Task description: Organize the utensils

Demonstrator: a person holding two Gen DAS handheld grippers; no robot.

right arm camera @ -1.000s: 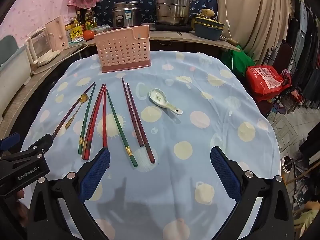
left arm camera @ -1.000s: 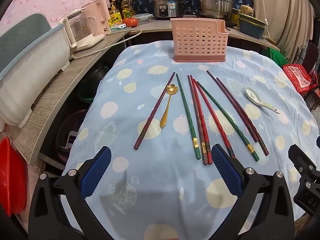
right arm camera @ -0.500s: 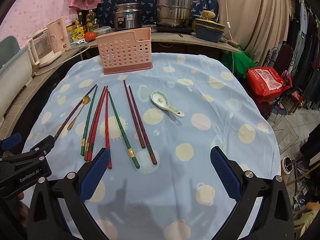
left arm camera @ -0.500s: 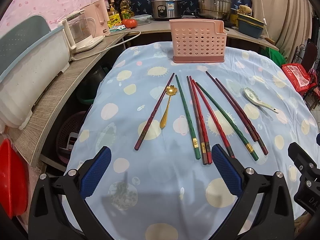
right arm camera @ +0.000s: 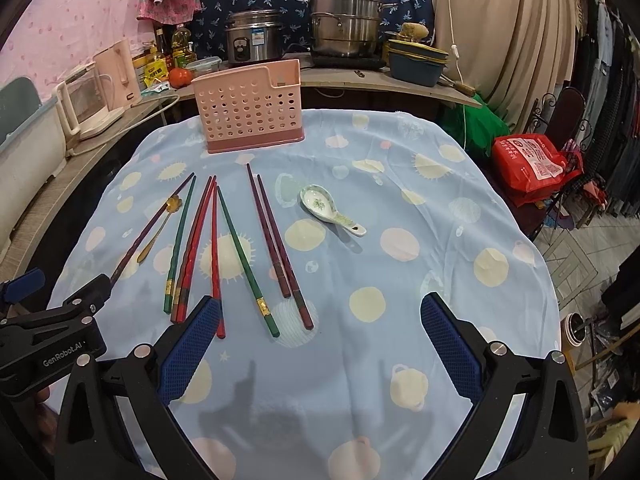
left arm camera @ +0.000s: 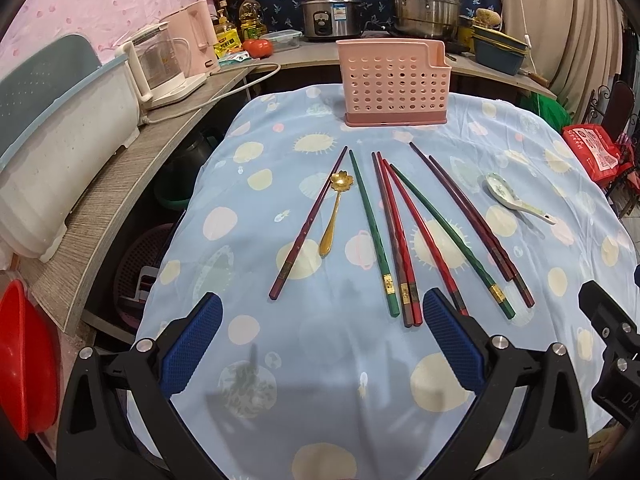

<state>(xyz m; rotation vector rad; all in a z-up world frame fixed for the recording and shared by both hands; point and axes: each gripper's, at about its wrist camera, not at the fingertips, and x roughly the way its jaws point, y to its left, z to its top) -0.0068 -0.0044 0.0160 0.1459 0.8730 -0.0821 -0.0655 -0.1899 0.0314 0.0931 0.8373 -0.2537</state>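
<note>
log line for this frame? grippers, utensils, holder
left gripper open, empty | right gripper open, empty | chopsticks, gold spoon, ceramic spoon on tablecloth | pink holder upright

Both wrist views low over near desk (left arm camera: 320,360) edge, facing pink holder (left arm camera: 394,80); left view sits further left; chopsticks (right arm camera: 236,248) shared.

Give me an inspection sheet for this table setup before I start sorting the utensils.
Surface: round table under a blue dotted tablecloth.
Job's things: eight chopsticks, gold spoon and ceramic spoon lie flat; pink utensil basket upright at the far edge.
Clutter: nothing seen on the cloth.
Grippers: left gripper and right gripper open, holding nothing.
Cables: white cord on the side counter.
Surroundings: kettle, rice cooker, steamer pot.
</note>
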